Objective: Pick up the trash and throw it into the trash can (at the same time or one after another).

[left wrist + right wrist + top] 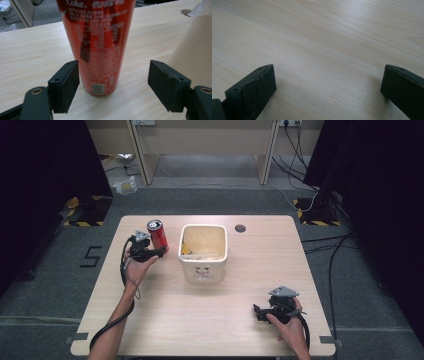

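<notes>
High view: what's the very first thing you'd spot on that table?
The red cola can pops out first, standing upright near the table's far left edge with the left claw open around it. Next comes the cream bin in the middle, just right of the can. The right claw sits open over bare wood at the near right.

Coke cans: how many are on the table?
1. The red Coke can stands upright at the table's far left, between the left gripper's open jaws, beside the cream bin. More could lie hidden inside the bin.

Wooden table [210, 315]: can [157, 234], bin [203, 251]
</notes>
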`<state>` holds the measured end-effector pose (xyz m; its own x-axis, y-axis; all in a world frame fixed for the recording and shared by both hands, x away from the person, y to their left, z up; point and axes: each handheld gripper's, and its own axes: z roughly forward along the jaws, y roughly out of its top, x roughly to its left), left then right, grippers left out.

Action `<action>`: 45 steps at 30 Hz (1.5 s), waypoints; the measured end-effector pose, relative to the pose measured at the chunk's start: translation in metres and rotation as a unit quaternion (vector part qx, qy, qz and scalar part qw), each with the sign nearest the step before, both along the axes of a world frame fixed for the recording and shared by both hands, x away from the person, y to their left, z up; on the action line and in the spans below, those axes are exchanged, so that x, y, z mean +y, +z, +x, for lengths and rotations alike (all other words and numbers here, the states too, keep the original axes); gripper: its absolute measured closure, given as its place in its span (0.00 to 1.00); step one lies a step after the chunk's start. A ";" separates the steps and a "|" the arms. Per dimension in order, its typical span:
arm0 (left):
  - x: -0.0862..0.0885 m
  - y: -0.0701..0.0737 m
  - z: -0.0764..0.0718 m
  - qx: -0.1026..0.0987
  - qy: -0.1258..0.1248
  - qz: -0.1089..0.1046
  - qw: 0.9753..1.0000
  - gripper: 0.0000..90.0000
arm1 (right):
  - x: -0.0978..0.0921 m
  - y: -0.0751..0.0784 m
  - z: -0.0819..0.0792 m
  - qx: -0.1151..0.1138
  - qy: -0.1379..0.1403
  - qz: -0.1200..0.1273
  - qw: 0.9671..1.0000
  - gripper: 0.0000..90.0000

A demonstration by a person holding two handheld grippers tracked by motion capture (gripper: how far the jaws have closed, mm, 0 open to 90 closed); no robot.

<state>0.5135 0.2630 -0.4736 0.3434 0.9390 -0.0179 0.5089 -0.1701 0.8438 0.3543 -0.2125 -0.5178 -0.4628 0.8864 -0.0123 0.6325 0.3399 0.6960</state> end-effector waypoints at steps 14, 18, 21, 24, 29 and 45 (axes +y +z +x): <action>0.002 -0.011 0.014 -0.015 0.022 -0.008 1.000 0.28 | 0.000 0.000 0.000 0.000 0.000 0.001 1.000 0.00; -0.002 -0.011 0.017 -0.017 0.018 -0.001 1.000 0.28 | 0.000 0.000 0.000 0.001 0.001 0.000 1.000 0.00; -0.004 -0.012 0.020 -0.016 0.021 0.002 1.000 0.28 | 0.000 0.000 0.000 0.001 0.001 0.000 1.000 0.00; -0.005 -0.014 0.023 -0.018 0.026 0.003 0.999 0.29 | 0.000 0.000 0.000 0.001 0.002 0.000 1.000 0.00; -0.003 -0.018 0.028 -0.019 0.029 0.003 0.999 0.33 | 0.001 0.000 0.000 0.001 0.003 0.002 1.000 0.00; 0.000 -0.016 0.020 -0.017 0.023 0.013 0.999 0.39 | 0.001 0.000 0.000 0.001 0.003 0.002 1.000 0.00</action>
<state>0.5333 0.2631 -0.4897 0.3002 0.9537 0.0186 0.4871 -0.1700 0.8566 0.3541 -0.2119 -0.5178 -0.4689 0.8832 -0.0075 0.6320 0.3414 0.6957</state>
